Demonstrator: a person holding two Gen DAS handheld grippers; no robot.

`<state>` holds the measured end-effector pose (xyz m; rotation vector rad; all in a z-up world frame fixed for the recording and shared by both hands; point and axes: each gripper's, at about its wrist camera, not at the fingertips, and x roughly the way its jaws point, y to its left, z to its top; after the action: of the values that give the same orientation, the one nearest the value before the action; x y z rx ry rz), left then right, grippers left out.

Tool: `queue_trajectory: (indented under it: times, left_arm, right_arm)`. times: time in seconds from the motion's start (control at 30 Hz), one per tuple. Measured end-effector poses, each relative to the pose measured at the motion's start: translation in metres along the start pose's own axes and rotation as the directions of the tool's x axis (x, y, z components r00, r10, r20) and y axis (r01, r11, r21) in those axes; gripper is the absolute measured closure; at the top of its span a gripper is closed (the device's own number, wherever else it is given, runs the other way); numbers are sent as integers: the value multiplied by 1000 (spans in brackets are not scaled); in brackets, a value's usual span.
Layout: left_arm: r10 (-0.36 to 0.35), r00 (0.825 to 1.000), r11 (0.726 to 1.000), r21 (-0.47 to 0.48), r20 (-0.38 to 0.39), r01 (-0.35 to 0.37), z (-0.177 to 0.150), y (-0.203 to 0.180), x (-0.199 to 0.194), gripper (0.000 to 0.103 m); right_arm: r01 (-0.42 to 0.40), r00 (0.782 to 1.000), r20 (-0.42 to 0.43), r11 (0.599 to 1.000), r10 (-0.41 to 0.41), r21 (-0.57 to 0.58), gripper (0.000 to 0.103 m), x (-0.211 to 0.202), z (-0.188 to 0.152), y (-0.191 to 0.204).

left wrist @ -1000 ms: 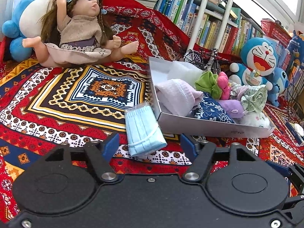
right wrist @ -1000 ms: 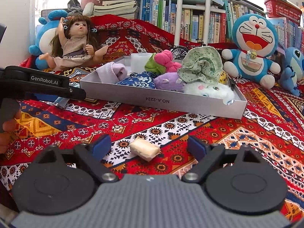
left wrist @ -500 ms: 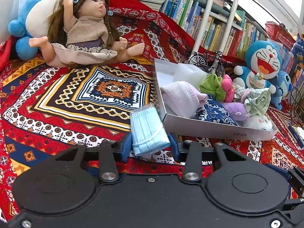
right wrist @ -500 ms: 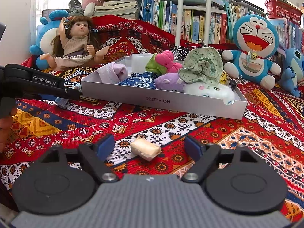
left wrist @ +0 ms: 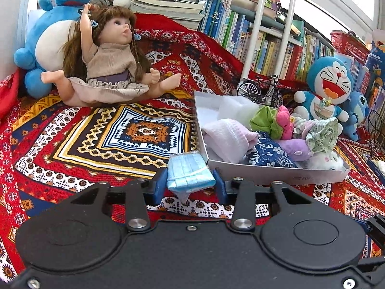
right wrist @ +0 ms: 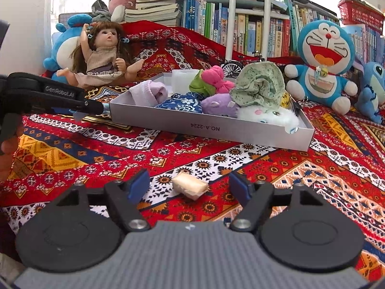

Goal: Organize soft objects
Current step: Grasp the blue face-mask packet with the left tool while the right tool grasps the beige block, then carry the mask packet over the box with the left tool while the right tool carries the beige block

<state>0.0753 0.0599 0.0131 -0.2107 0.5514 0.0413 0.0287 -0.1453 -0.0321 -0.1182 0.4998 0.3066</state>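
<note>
Gripper in my left hand (left wrist: 190,184) has its two blue pads pressed against the sides of a bundle of light blue face masks (left wrist: 190,172), which sits lifted a little off the patterned red blanket (left wrist: 96,132), just beside the near left corner of the grey cardboard tray (left wrist: 276,174). My right gripper (right wrist: 190,187) has its jaws spread wide, with a small cream soft block (right wrist: 190,187) lying on the blanket between them, untouched, well short of the tray. The job looks mostly done: the tray already holds a heap of soft things, including a pale pink folded cloth (left wrist: 228,136), a blue floral pouch (left wrist: 269,153), a green floral bonnet (right wrist: 259,86), a white fluffy toy (right wrist: 267,116), a small purple plush (right wrist: 217,106) and a green and pink fabric piece (right wrist: 210,83). What I judge remains is the masks and the cream block. A doll (left wrist: 108,65) and a blue cat plush (right wrist: 322,65) sit further back, outside the tray.
</note>
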Motion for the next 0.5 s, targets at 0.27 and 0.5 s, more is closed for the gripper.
queue_trajectory:
  times: [0.27,0.5]
  left_arm:
    - [-1,1000,1000,-13,14,2,2,1,-4,64]
    - [2,999,1000,-12,40,-2,6,2,-11,64]
  right_arm:
    - [11,1000,0,1000,-11,12,31,-8,-1,-1]
    - [21,1000,-15,999,-21,31,59,-7,-3,-2]
